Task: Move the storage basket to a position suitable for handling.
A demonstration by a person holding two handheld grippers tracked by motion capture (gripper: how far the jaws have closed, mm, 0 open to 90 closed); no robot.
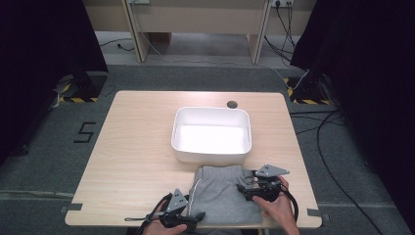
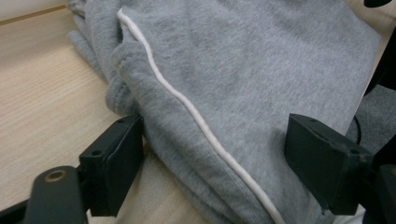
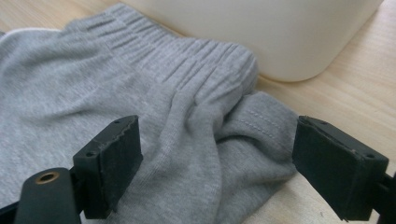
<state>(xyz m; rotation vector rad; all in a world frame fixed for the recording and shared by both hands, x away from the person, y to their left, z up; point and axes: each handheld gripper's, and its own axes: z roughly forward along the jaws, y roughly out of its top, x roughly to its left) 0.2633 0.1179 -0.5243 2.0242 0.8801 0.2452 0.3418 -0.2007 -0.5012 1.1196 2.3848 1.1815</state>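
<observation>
Between both grippers' wide-apart jaws lie edges of the grey folded shorts (image 1: pixel 222 193).

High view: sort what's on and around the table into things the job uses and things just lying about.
In use:
- grey sweatpants, folded at the near edge
- left gripper, jaws open around the cloth
- right gripper, jaws open around the waistband
- white tub, probably where the sweatpants go

Just lying about:
- cables on the floor
- table's round hole

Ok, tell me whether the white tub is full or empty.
Empty: the high view shows the white tub's bare white floor, and the grey garment lies folded on the table in front of it.
</observation>
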